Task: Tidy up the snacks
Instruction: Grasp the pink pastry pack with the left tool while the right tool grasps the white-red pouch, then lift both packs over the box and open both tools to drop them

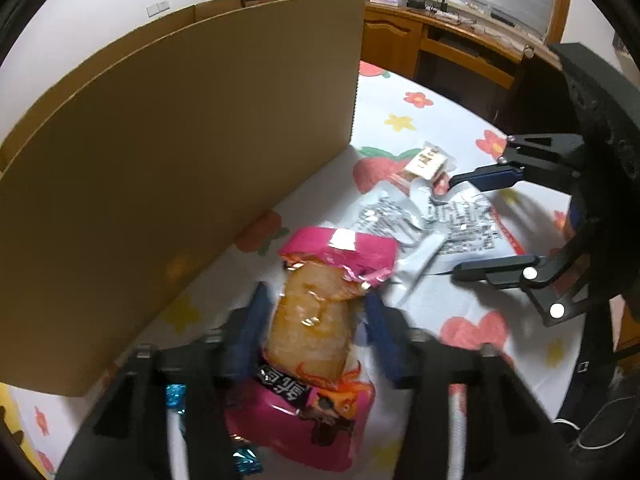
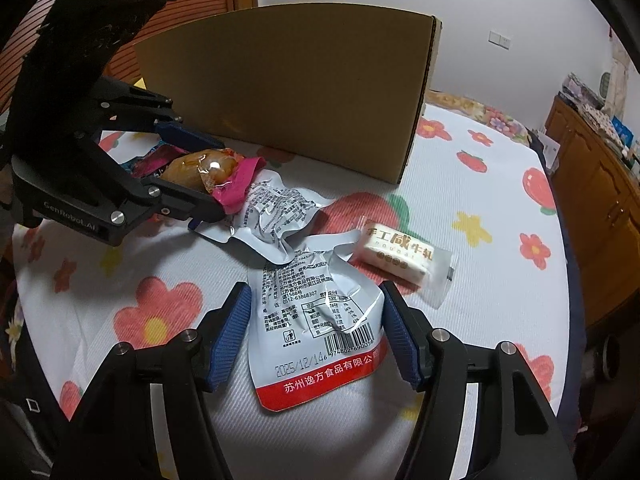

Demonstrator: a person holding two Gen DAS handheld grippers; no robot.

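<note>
Left tool (image 1: 316, 316) narrows onto the pink pack (image 1: 320, 320) by the box (image 1: 180, 160), for lifting. Right tool (image 2: 316, 336) half-open astride the silver pouch (image 2: 316, 304), pads not visibly pressing. Nougat (image 2: 400, 256) lies beyond.

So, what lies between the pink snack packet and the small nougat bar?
The silver pouch lies crumpled between the pink snack packet and the nougat bar, on the flowered cloth. The right wrist view shows it best.

"2025/12/14" on silver pouch (image 2: 316, 316); "GenRobot.AI" on left gripper (image 2: 208, 178)
</note>
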